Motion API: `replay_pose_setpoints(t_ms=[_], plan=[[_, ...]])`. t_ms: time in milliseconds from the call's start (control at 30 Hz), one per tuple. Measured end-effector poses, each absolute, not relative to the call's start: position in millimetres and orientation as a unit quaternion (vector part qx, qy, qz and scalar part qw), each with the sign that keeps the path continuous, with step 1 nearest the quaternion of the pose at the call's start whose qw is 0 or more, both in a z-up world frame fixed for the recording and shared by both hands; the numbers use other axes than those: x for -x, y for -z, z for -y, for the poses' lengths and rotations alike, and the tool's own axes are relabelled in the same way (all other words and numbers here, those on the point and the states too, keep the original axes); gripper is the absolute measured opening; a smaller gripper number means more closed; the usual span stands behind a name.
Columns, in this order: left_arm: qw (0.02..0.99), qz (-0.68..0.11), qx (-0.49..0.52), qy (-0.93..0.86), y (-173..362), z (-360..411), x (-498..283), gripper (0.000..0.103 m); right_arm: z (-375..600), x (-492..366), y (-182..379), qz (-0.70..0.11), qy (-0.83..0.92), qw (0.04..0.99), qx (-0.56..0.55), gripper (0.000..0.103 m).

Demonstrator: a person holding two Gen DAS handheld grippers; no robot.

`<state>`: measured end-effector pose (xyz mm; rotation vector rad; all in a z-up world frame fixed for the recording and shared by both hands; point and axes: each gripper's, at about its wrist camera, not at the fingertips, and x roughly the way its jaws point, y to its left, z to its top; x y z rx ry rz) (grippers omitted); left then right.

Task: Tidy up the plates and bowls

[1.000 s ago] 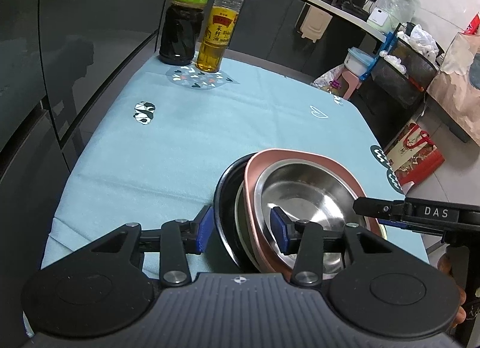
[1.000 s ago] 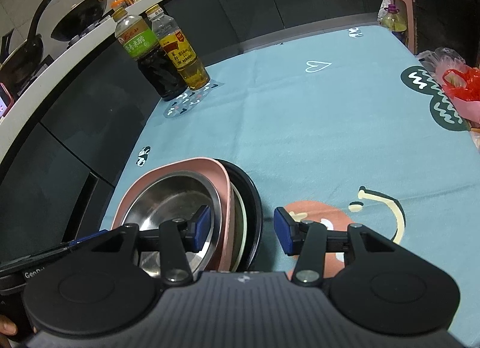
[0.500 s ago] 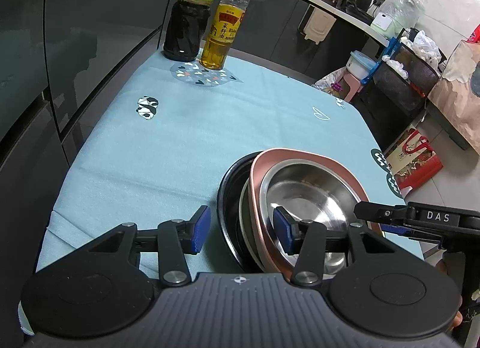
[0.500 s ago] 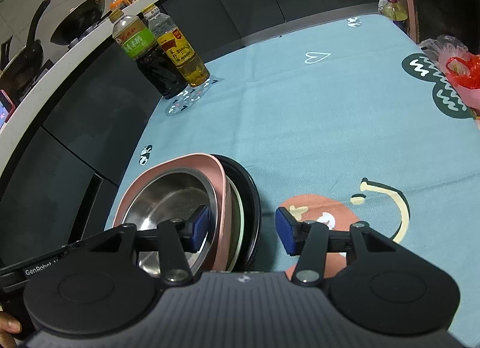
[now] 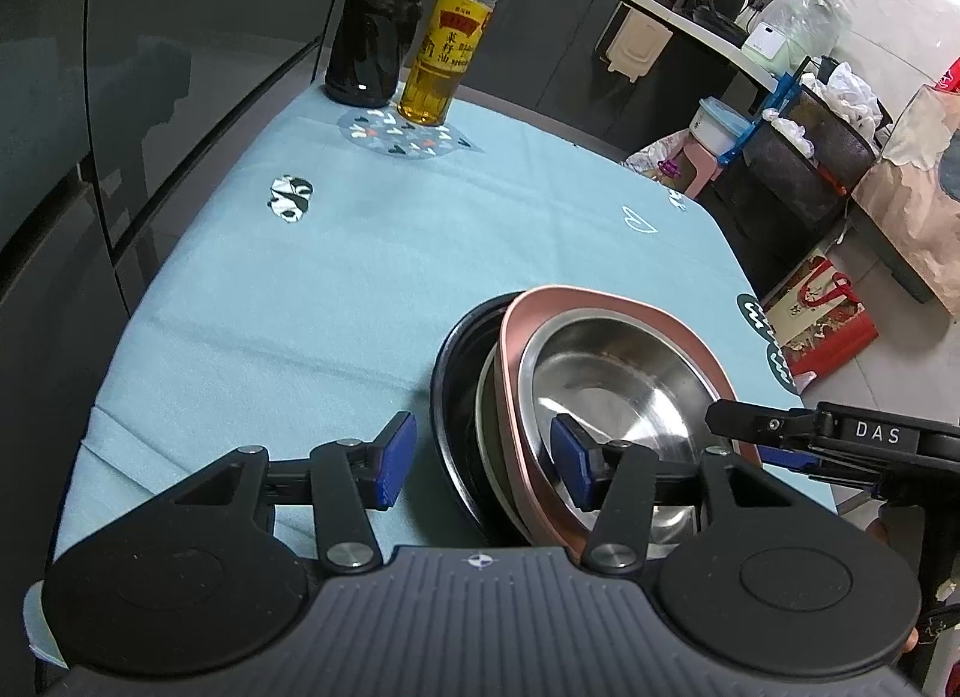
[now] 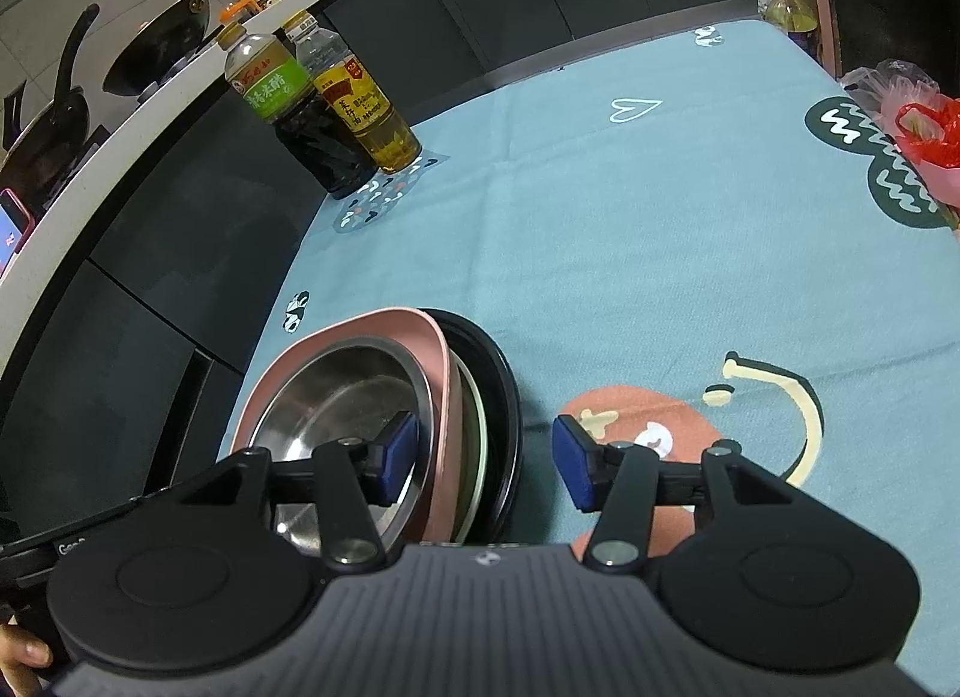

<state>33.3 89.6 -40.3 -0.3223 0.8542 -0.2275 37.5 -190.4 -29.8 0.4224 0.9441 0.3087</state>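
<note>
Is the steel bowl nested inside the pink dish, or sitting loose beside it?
Nested inside. The steel bowl sits within the pink dish's rim, which surrounds it in both views.

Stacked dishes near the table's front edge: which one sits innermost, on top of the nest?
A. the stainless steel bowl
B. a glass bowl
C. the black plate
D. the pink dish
A. The stainless steel bowl lies inside the pink dish, which in turn nests over the black plate; the right wrist view shows the same order.
</note>
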Motion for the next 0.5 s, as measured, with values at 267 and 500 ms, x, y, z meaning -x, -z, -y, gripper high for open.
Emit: replay_pose_setpoints(t_ms=[267, 500], plan=[[0.885, -0.42, 0.166, 0.114, 49, -89, -37, 0.05, 188, -41, 37, -0.463, -0.153, 0.849, -0.202, 0.044], [0.876, -0.436, 0.164, 0.123, 60, -82, -46, 0.053, 182, -49, 47, -0.479, -0.16, 0.838, -0.206, 0.047]])
